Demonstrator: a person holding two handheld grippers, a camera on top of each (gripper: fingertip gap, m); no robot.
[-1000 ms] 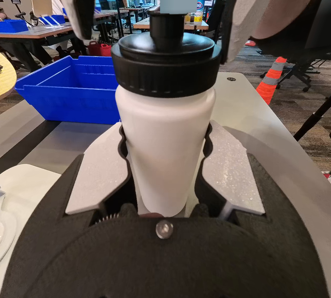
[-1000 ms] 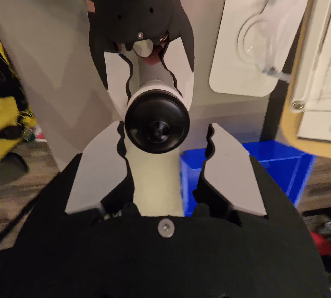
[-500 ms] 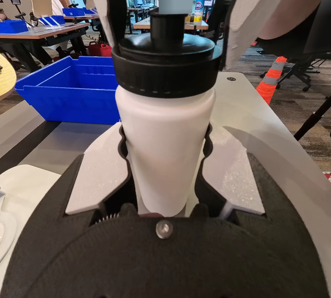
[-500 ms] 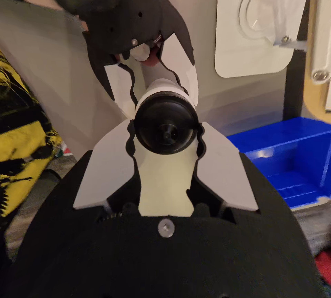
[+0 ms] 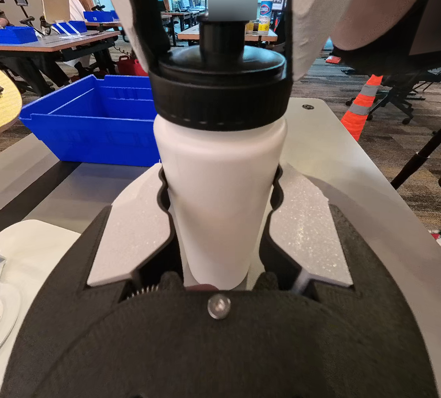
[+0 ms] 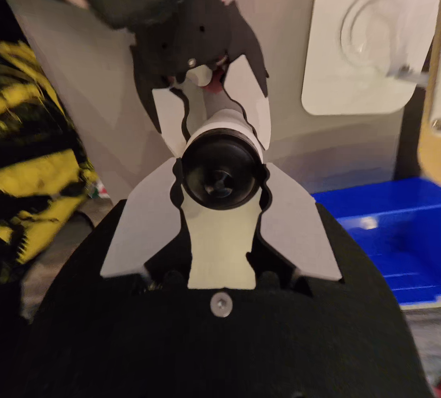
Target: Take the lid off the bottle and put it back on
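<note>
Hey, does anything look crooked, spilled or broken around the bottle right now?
Nothing stands out. The bottle stands upright in the left gripper, its lid sits level, and the right gripper is closed squarely on the lid. No spill shows on the table.

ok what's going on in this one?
A person is working a white bottle with two handheld tools. The left tool is shut on the bottle's body, holding it upright over the grey table. The right tool comes straight down from above, its fingers closed on either side of the black lid. The lid is on the bottle, with no gap visible at its rim, so unscrewing looks about to start or barely begun. A blue bin sits behind on the table.
</note>
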